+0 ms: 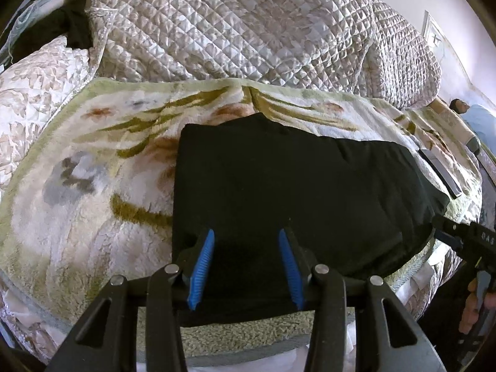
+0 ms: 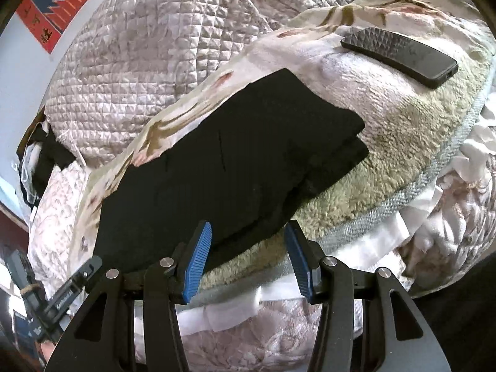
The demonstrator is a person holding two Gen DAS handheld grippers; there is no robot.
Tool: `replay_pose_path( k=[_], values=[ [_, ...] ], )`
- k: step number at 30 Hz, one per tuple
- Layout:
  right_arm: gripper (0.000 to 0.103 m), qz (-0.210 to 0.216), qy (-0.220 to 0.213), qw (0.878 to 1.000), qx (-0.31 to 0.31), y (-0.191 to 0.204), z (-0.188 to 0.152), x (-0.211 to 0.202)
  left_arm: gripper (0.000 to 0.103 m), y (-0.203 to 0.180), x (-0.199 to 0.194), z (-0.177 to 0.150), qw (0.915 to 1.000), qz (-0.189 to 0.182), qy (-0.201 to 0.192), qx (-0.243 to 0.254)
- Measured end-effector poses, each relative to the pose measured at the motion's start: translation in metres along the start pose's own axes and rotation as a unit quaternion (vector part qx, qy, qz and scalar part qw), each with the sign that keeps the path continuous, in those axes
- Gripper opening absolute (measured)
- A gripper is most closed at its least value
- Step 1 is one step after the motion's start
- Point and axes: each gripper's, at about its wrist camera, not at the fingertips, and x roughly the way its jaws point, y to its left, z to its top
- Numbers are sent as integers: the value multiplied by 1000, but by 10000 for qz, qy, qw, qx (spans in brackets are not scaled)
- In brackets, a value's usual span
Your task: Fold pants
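Observation:
The black pants (image 1: 297, 192) lie folded into a thick rectangle on a cream floral fleece blanket (image 1: 93, 186). My left gripper (image 1: 247, 238) is open, its blue pads over the near edge of the pants. The right gripper's tip (image 1: 446, 235) shows at the pants' right edge in the left wrist view. In the right wrist view the pants (image 2: 223, 167) show stacked layers at their right end. My right gripper (image 2: 248, 232) is open, its jaws either side of the pants' near corner. The left gripper (image 2: 71, 291) shows at the lower left there.
A black phone (image 2: 400, 55) lies on the blanket beyond the pants, also seen in the left wrist view (image 1: 440, 173). A bunched quilted bedspread (image 1: 248, 24) rises behind. The bed edge (image 2: 372, 226) drops off close to the grippers. Dark clothing (image 1: 74, 28) lies far left.

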Motion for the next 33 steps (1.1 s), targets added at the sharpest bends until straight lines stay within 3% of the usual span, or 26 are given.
replay_pose_path(
  k=[5,12,25,28,30,31,33],
  values=[
    [50,163,-87,9985,508,-14,15,8,46,2,0,0,10000,11,-22,-53],
    [50,-180,-256,9950,949,-14,5,1,46,7,0,1,9999,12,-43,-135],
    [51,-277,-596,9894,1294,-37,37,11,46,12,-2,1,9998,23,-85,-198],
    [51,-290,-702,9918,1027,-28,40,9,46,13,-2,1,9996,46,-106,-252],
    [44,-331,-566,9930,981,-30,44,19,46,14,-1,2,9996,51,-106,-261],
    [31,-382,-512,9931,984,-32,47,23,46,14,-1,2,9996,48,-108,-266],
    [26,-353,-524,9940,899,-27,53,21,46,16,-3,3,9995,46,-140,-289]
  ],
)
